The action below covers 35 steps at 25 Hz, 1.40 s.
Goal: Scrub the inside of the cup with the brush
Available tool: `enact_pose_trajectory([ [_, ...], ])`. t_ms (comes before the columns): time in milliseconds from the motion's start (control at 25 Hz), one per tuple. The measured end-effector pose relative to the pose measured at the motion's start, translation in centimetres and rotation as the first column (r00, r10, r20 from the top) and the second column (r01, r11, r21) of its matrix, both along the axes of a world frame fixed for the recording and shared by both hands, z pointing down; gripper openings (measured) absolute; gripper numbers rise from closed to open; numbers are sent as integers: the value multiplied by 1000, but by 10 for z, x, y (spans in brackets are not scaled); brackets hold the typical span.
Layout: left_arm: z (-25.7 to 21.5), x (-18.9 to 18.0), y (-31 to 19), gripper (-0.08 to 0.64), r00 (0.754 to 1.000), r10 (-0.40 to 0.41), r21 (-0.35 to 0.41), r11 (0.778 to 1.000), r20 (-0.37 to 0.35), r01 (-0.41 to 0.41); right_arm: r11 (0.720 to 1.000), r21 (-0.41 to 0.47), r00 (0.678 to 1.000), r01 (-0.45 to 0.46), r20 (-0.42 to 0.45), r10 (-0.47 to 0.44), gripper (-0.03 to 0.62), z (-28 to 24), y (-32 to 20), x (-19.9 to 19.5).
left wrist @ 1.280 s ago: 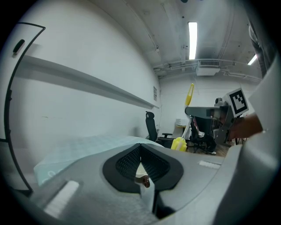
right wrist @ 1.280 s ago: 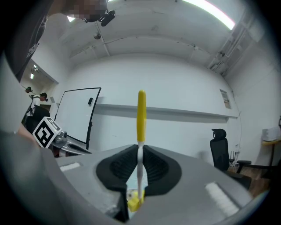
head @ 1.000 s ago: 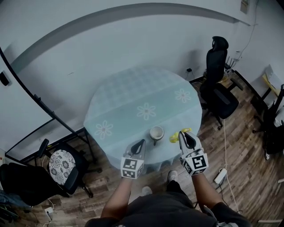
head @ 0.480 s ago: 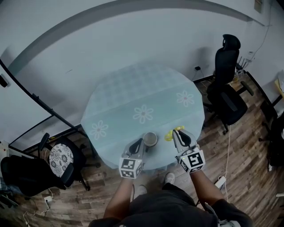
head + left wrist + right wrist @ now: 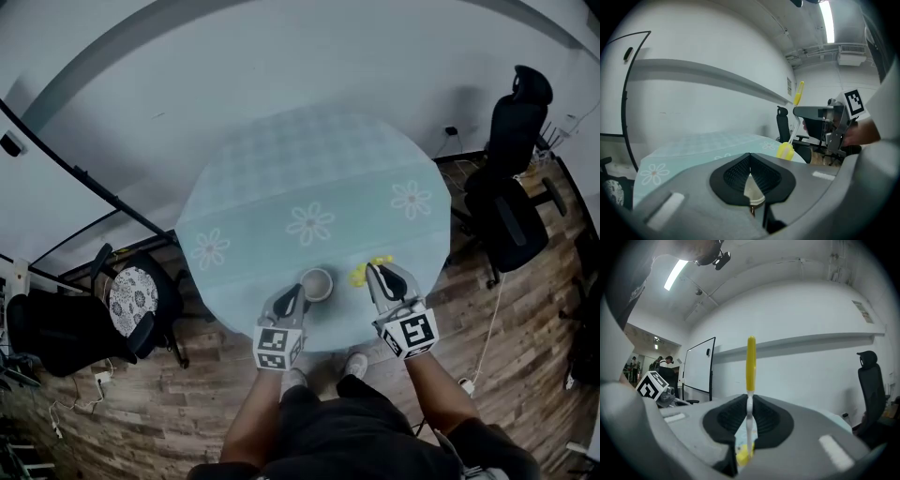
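Here the left gripper (image 5: 296, 294) sits at the near edge of the round table (image 5: 281, 178), its jaws drawn together on a pale sliver that seems to be the handle of the cup (image 5: 317, 283). The cup stands upright just beside it, close to that near edge. Right of the cup, the right gripper (image 5: 380, 274) has its jaws clamped on the white neck of the yellow brush (image 5: 750, 363), one yellow end pointing up past the jaws.
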<state>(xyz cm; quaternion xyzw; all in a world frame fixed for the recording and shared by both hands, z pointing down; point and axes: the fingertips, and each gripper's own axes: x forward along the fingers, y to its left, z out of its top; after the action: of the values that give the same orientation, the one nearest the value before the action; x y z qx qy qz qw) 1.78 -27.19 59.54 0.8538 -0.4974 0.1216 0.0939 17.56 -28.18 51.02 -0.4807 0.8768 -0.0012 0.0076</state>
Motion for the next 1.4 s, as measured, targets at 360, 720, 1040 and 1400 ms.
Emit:
enact_pose_trajectory([
  [360,43,-2,-8,154,998,60,-54,997,-6,-60,1000,-24,1000,-5,3,5,38,16,-18,-12],
  [720,138,22,-17,582,976,207,-278,944,71,-180,1000,-23,1000,-20,-15,20,38,24,-31,-24],
  [1040,185,29,-44,600,975,180,-356,926,130,-123,999,-5,999,-32,-20,31,38,26,-50,-20],
  [1400,210,36,-58,598,962,194,-426,900,190,-97,1000,-9,999,-25,-25,25,38,34,-65,-18],
])
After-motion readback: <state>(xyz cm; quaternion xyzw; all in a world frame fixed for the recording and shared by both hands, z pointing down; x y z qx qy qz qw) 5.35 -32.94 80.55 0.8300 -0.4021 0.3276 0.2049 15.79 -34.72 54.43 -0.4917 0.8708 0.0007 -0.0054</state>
